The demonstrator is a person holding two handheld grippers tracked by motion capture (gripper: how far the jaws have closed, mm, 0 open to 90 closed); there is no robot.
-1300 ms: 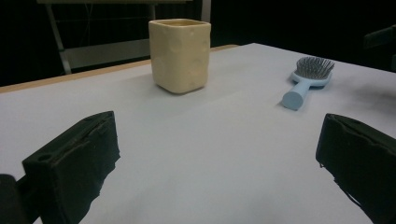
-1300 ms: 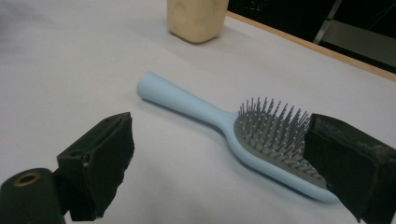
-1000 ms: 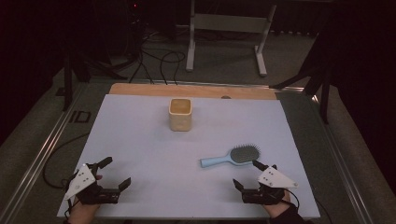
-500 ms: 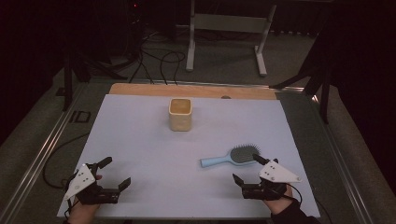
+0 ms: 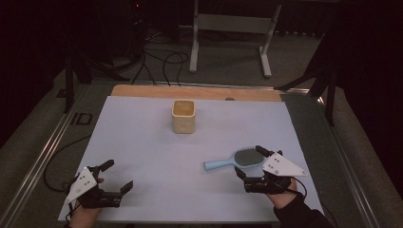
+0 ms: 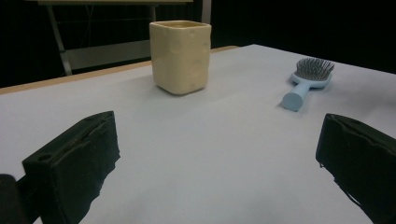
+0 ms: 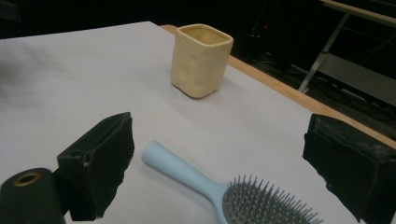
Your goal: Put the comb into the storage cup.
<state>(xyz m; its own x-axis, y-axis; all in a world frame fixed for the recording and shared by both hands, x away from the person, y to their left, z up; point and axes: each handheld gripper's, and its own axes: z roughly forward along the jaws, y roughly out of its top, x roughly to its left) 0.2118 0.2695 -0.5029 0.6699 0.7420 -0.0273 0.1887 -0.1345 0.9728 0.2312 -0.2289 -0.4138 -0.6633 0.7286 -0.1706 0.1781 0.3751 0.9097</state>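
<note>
the light-blue hairbrush [image 5: 235,160] lies bristles-up just beside the right gripper [image 5: 248,166] — jaws spread wide, holding nothing.

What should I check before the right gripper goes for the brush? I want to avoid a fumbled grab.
1. Right gripper open: ok, jaws stand wide apart.
2. Brush between the jaws: not ok yet, it lies flat just ahead of them, untouched.
3. Bristles up, handle free: ok, the handle points away from the head toward the table's middle, nothing on it.
4. Cup out of the way: ok, upright and well apart from the brush.
5. Left gripper clear: ok, open, low at the near left of the sheet.
6. Cup's inside free: cannot tell.
</note>
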